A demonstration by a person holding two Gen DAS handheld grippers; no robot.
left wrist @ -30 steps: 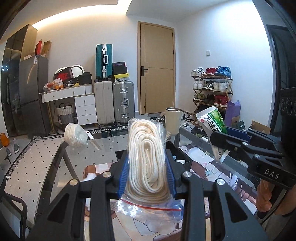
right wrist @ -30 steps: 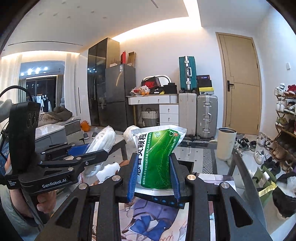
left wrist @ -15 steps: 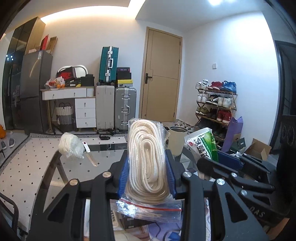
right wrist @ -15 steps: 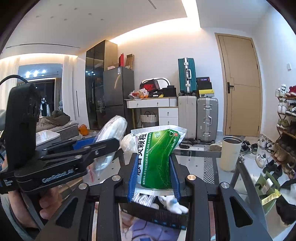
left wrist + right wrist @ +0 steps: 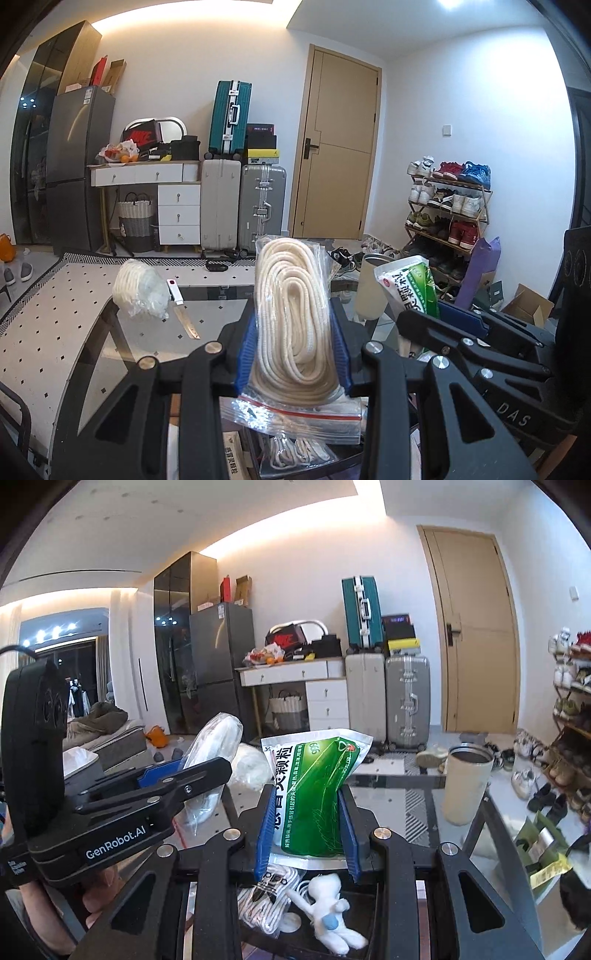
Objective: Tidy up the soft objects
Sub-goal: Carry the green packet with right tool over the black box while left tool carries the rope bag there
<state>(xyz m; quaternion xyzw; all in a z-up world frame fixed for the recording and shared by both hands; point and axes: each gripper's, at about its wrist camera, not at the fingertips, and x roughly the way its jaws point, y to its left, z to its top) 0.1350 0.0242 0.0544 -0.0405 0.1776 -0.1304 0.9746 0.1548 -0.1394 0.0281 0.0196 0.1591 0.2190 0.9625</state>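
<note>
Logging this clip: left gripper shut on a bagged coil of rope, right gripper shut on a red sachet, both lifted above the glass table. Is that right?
Not quite. The sachet in the right gripper is green, not red, as the right wrist view shows. The rest holds: the left gripper is shut on the bagged rope, both above the glass table.

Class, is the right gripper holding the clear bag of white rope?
No, the right gripper is shut on a green and white packet.

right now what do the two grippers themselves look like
Both are matte black plastic frames with triangular cutouts, silver screw heads and blue finger pads. The left gripper reads "GenRobot.AI" in white; the right gripper reads "DAS". Bare hands hold them; no sleeves are visible.
</note>
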